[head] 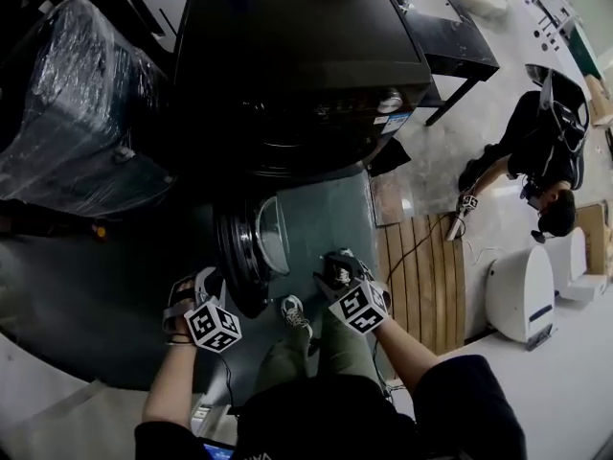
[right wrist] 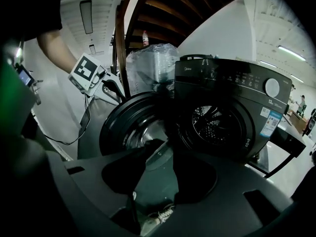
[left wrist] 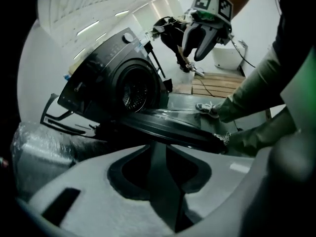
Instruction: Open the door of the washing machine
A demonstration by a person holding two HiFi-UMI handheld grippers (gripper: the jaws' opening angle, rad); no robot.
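Note:
The black washing machine (head: 306, 56) stands ahead with its round door (head: 247, 257) swung wide open toward me, baring the drum (right wrist: 217, 125). My left gripper (head: 192, 293) hangs just left of the door's rim (left wrist: 168, 125); its fingers stand close together with a narrow gap and nothing between them. My right gripper (head: 335, 271) is to the right of the door, apart from it, open and empty; the floor shows between its fingers (right wrist: 148, 154). In the left gripper view the right gripper (left wrist: 200, 38) shows with its jaws spread.
A plastic-wrapped bulky item (head: 77, 103) sits left of the machine. A black table (head: 450, 36) stands to its right. A wooden slat panel (head: 426, 276), a white device (head: 522, 290) and a crouching person (head: 536, 151) are at the right. My shoe (head: 295, 312) is below the door.

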